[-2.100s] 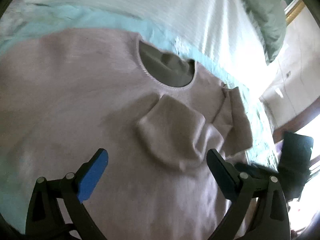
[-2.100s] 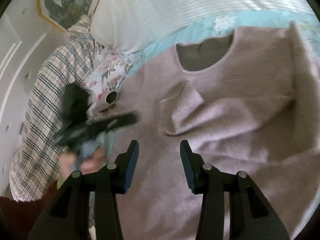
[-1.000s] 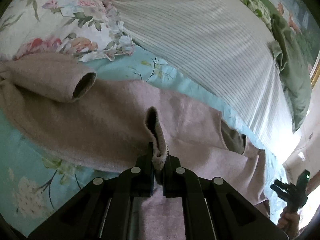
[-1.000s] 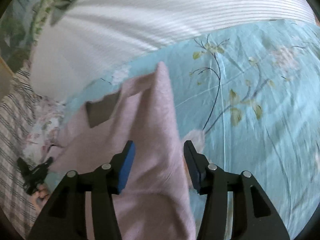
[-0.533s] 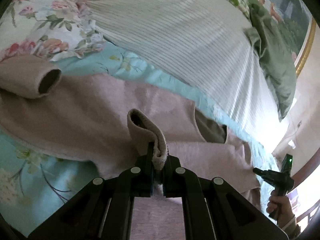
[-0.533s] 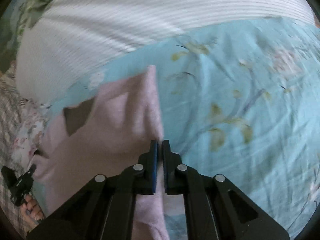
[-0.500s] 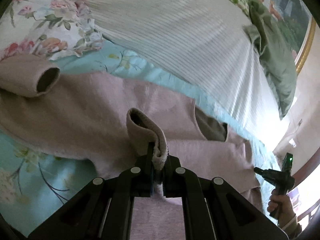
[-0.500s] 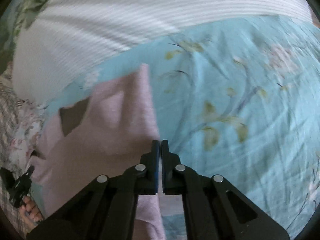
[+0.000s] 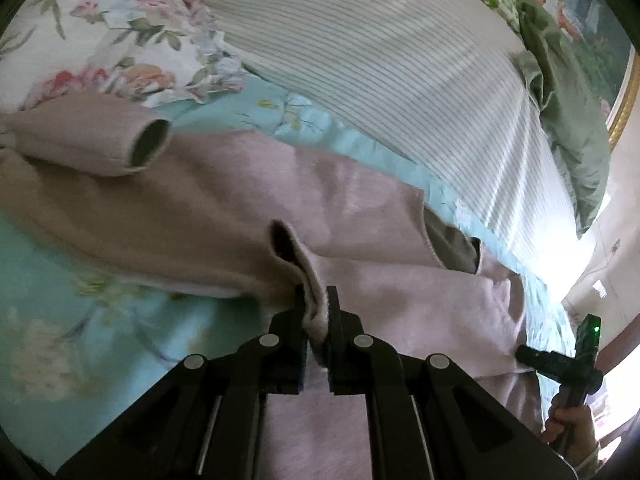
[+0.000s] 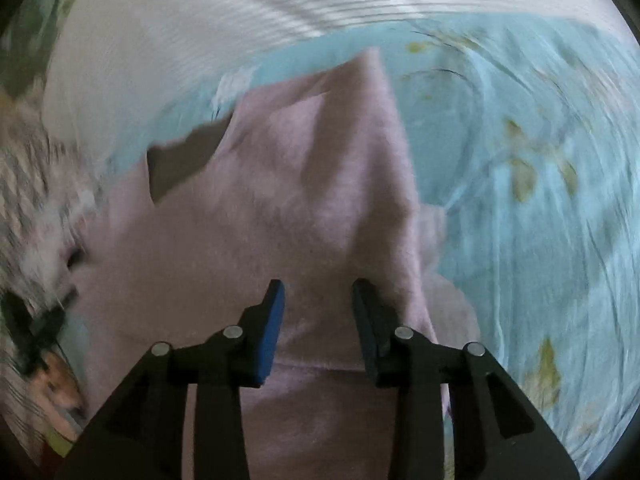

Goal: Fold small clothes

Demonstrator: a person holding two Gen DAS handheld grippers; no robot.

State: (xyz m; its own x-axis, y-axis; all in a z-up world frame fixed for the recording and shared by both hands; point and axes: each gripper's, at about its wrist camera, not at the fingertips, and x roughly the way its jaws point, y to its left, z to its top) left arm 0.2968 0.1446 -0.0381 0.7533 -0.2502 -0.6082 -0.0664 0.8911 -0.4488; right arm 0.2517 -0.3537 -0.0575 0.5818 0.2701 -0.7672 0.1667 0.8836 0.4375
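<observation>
A dusty pink knit sweater (image 9: 360, 208) lies spread on a turquoise floral bedsheet (image 9: 80, 320). My left gripper (image 9: 314, 312) is shut on a raised fold of the sweater's edge (image 9: 308, 276). One sleeve (image 9: 92, 144) with an open cuff lies at the left. The dark neck opening (image 9: 452, 240) is to the right. In the right wrist view my right gripper (image 10: 318, 300) is open over the sweater (image 10: 280, 200), its jaws apart above a folded-over side; the neck opening (image 10: 180, 160) is up left. The right gripper (image 9: 576, 364) and hand show far right in the left view.
A white striped duvet (image 9: 400, 60) and a green pillow (image 9: 560, 92) lie behind the sweater. A floral pillow (image 9: 100, 28) sits at the upper left. A checked cloth (image 10: 20, 168) is at the left edge of the right view. Bare sheet (image 10: 540, 200) extends to the right.
My right gripper, shut on the sweater's side edge half a second ago, has opened and let it go. My left gripper keeps its hold on the fold and has shifted slightly.
</observation>
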